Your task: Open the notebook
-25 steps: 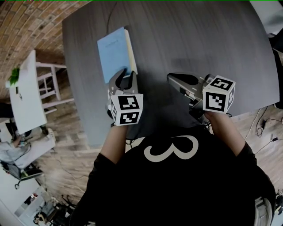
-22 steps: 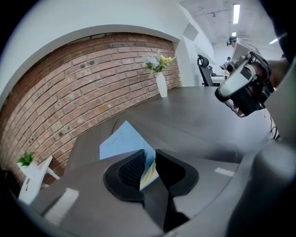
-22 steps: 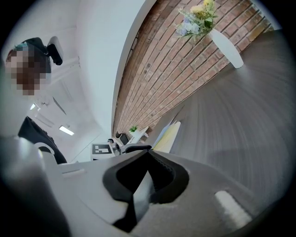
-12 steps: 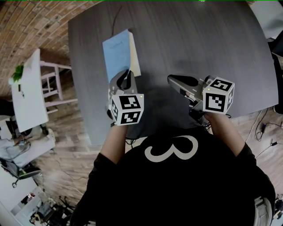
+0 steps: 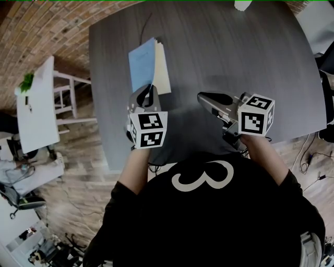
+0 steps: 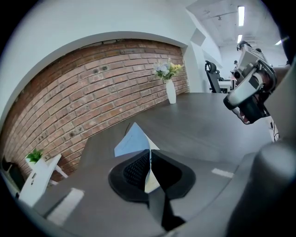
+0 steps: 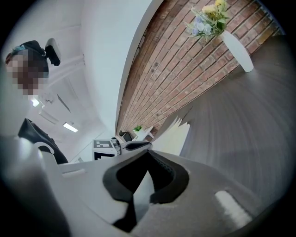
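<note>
The left gripper (image 5: 151, 89) is closing its jaws on the near edge of the notebook (image 5: 143, 65). The thin blue cover (image 6: 134, 141) stands edge-on between the pads, raised off the cream pages (image 5: 163, 73) beside it. The right gripper (image 5: 201, 96) hovers apart to the right with its jaws clenched and nothing between them.

The notebook lies on the far left part of the surface (image 5: 235, 52), a dark grey wood-grain top. The only other thing on it is a white vase (image 6: 170, 90) of flowers, at the far edge by the wall. A curved brick wall (image 6: 83, 88) runs along the left side. Below it stands a white side table (image 5: 34, 107) with a small plant (image 5: 26, 82), on a wood floor (image 5: 78, 167).

The head view looks down on both grippers and shows the cover tilted up to the left of the pages. The left gripper view (image 6: 149, 155) shows the grip itself, with the right gripper (image 6: 249, 90) in the air at upper right. It also shows office chairs (image 6: 212, 74) and ceiling lights (image 6: 241, 14) farther back. The right gripper view (image 7: 148, 152) looks across at the fanned pages (image 7: 178, 134) side-on. It takes in the left gripper (image 7: 134, 145) next to them and the vase (image 7: 237, 50) against the bricks.
</note>
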Tool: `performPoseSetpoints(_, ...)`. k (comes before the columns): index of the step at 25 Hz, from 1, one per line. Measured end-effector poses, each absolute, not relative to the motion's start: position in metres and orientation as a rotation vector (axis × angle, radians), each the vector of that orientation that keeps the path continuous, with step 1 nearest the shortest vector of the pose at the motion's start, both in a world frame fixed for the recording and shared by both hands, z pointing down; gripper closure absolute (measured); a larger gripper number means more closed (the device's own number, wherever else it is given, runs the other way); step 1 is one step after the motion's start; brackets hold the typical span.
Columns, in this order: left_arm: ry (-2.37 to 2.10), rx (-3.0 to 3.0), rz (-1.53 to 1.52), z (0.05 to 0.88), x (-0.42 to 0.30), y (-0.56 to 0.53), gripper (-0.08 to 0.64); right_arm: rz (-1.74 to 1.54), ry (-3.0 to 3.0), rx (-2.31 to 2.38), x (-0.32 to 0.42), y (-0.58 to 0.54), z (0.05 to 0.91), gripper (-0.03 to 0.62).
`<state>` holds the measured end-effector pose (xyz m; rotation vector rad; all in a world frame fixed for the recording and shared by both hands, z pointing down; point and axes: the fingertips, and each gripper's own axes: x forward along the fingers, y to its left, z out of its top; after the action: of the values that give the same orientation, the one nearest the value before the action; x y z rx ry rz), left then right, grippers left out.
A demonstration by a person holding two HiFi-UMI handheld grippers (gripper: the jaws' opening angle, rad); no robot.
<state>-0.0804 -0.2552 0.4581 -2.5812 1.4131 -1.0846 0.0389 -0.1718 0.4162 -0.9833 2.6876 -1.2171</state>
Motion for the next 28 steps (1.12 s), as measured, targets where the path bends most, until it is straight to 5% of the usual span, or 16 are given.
performPoseSetpoints(28,1.869,-2.83,-0.653,0.42,-0.155,-0.234,0.532,-1.103,2.836,-0.865,-0.007,-0.166,0.385,0.591)
